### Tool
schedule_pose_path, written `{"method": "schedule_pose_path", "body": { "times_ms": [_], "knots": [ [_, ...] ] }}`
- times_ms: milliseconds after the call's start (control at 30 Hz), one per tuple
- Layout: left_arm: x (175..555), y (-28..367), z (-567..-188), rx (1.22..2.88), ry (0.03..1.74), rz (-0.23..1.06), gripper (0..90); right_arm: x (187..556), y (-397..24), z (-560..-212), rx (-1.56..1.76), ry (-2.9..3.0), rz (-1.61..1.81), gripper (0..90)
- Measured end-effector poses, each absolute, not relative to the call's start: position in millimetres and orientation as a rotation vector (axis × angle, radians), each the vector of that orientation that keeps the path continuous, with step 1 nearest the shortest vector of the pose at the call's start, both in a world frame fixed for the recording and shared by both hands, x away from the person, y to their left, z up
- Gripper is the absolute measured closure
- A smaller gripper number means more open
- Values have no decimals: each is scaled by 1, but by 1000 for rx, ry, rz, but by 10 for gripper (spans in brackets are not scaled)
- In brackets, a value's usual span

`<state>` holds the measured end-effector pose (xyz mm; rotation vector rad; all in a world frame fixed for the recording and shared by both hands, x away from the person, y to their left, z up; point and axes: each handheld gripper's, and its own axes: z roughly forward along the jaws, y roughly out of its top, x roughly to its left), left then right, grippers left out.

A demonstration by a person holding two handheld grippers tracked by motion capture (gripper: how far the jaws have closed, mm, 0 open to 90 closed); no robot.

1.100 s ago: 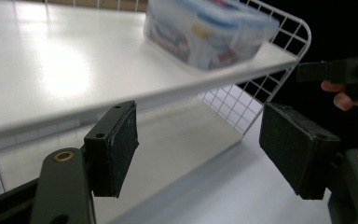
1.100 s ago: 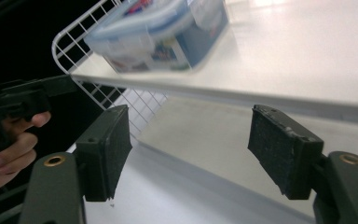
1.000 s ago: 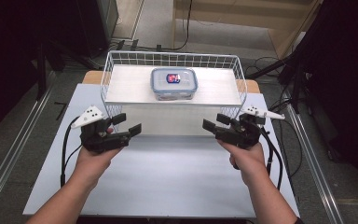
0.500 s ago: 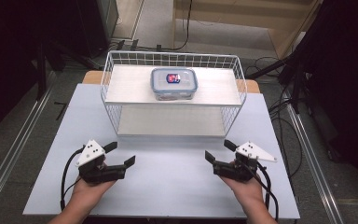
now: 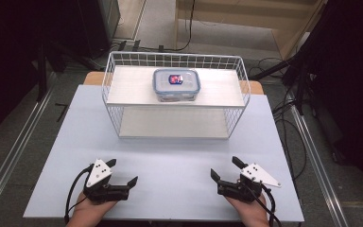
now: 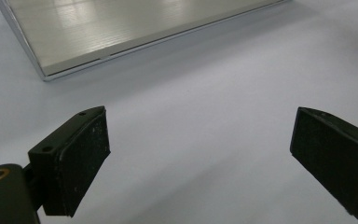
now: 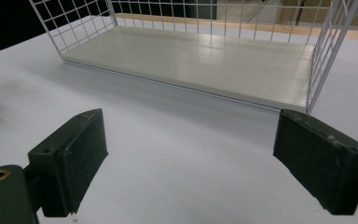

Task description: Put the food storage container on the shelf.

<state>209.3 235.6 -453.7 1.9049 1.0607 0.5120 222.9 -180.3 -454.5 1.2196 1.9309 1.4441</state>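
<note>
Container (image 5: 176,84), clear with a blue-rimmed lid, sits on the upper shelf of the white wire rack (image 5: 123,124), well ahead of both my grippers. Left gripper (image 5: 122,172) low over the pale table (image 5: 170,161), near edge; jaws have just been opening, nothing between them. Right gripper (image 5: 225,168) likewise low, jaws just opened wide, empty. Rack's lower shelf lies ahead of each.
</note>
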Motion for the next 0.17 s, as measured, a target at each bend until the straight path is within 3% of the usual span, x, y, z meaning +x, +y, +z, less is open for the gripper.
{"method": "schedule_pose_path", "body": {
  "times_ms": [167],
  "knots": [
    [210,237,-454,1901,1077,504,49,224,-180,-457,1230,1943,1450,99]
  ]
}}
